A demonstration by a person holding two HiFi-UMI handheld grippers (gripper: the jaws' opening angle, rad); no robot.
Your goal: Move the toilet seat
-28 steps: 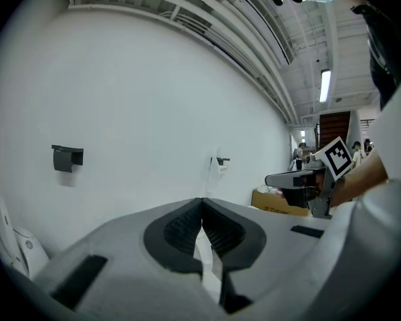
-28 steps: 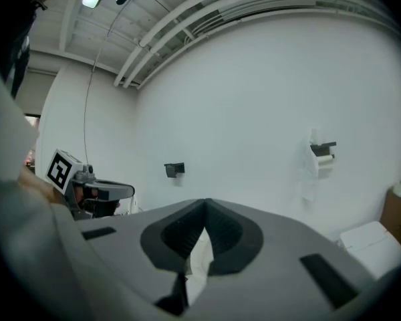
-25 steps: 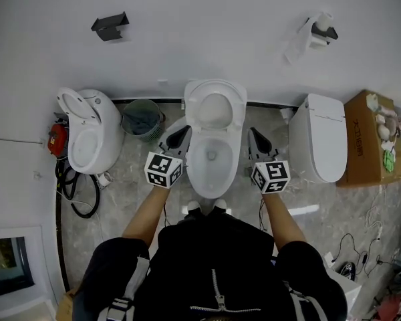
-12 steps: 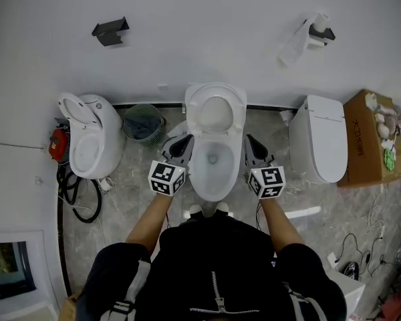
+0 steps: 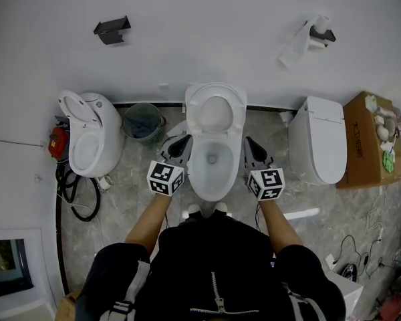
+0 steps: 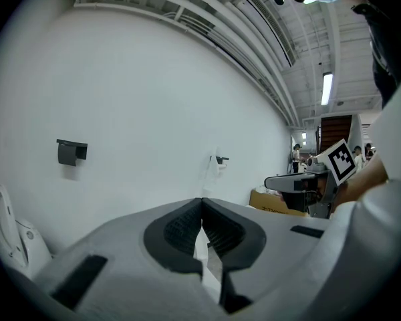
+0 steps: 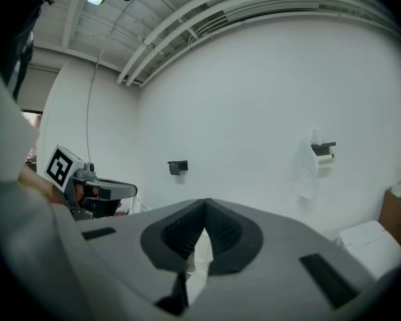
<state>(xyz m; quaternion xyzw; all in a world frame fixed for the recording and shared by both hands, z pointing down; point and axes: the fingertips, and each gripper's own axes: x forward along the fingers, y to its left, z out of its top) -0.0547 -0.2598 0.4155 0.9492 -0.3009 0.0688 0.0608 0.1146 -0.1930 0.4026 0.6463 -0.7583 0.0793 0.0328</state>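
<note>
The white toilet stands against the wall at the middle of the head view, its seat (image 5: pixel 215 109) raised upright above the open bowl (image 5: pixel 212 159). My left gripper (image 5: pixel 180 144) hovers just left of the bowl and my right gripper (image 5: pixel 252 146) just right of it; neither touches the toilet. Both point toward the wall. In the left gripper view the left gripper (image 6: pixel 202 202) has its jaws closed together, empty. The right gripper (image 7: pixel 205 204) looks the same in its own view: shut, nothing between the pads.
A second toilet (image 5: pixel 87 139) with its seat up stands at the left, with a green bin (image 5: pixel 143 120) between it and the middle one. A closed toilet (image 5: pixel 317 147) and a cardboard box (image 5: pixel 364 139) stand at the right. Hoses (image 5: pixel 77 192) lie at the left, cables at the lower right.
Both grippers have drawn back slightly toward the person beside the bowl. Their jaws stay shut and the seat has not moved.
</note>
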